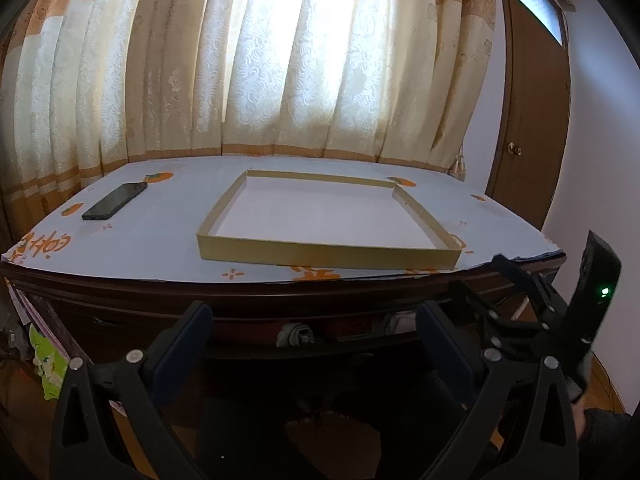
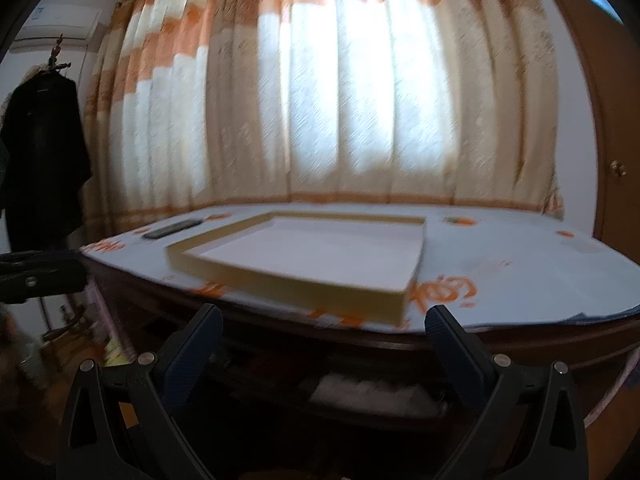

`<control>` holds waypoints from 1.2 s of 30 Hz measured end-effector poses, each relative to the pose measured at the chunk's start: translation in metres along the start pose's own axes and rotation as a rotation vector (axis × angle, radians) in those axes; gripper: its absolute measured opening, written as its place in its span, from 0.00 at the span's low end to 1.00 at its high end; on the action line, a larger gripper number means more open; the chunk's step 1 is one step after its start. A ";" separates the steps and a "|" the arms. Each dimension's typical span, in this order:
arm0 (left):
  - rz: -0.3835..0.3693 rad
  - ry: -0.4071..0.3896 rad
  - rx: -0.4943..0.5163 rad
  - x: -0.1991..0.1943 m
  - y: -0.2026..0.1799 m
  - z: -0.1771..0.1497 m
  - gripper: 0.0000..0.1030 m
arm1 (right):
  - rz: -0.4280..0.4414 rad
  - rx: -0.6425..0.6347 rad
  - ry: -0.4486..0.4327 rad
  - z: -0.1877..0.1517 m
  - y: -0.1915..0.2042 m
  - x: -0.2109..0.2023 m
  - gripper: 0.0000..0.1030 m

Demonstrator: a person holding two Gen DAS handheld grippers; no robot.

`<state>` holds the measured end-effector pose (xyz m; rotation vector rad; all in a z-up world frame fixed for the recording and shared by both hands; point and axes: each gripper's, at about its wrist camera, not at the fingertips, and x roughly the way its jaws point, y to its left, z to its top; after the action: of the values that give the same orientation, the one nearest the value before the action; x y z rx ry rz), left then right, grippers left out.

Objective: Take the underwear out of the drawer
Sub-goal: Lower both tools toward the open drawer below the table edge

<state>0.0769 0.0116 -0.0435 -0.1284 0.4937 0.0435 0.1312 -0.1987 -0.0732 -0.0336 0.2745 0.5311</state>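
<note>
Status: early, nothing removed yet. Your left gripper [image 1: 316, 320] hangs in front of the desk [image 1: 120, 216] with jaws spread wide and empty; your right gripper [image 2: 322, 330] likewise, jaws apart, holding nothing. The drawer [image 1: 320, 340] below the desk top stands partly open, and folded cloth shows in the gap, a grey piece [image 1: 295, 334] and a pale one further right; these are likely the underwear, though the dim light prevents a firm call. The right wrist view, blurred, shows a whitish bundle [image 2: 372, 390] in the same opening. On the desk: a shallow box lid [image 1: 320, 254], empty, probably where the garments go, and a phone [image 1: 115, 201] well to its left. Remaining: reach in, grip, lift out, deposit.
</note>
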 end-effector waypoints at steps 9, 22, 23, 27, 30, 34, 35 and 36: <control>-0.019 0.024 0.004 0.008 -0.008 -0.003 1.00 | -0.053 -0.099 -0.107 -0.014 -0.014 0.030 0.99; -0.022 0.040 -0.029 0.009 -0.005 -0.007 1.00 | -0.057 -0.083 -0.173 -0.027 -0.029 0.049 0.99; -0.023 0.040 -0.029 0.009 -0.005 -0.008 1.00 | -0.058 -0.091 -0.180 -0.028 -0.027 0.048 0.99; -0.026 0.045 -0.033 0.008 -0.006 -0.009 1.00 | -0.053 -0.125 -0.175 -0.030 -0.023 0.052 0.99; -0.026 0.044 -0.038 0.008 -0.004 -0.010 1.00 | -0.070 -0.125 -0.168 -0.032 -0.024 0.054 0.99; -0.024 0.048 -0.046 0.009 -0.003 -0.012 1.00 | -0.083 -0.112 -0.157 -0.032 -0.028 0.054 0.99; -0.024 0.049 -0.048 0.009 -0.003 -0.012 1.00 | -0.083 -0.110 -0.157 -0.032 -0.029 0.054 0.99; -0.024 0.049 -0.050 0.009 -0.002 -0.012 1.00 | -0.084 -0.108 -0.154 -0.031 -0.028 0.054 0.99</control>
<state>0.0788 0.0081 -0.0582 -0.1842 0.5401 0.0293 0.1822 -0.1998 -0.1189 -0.1081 0.0933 0.4623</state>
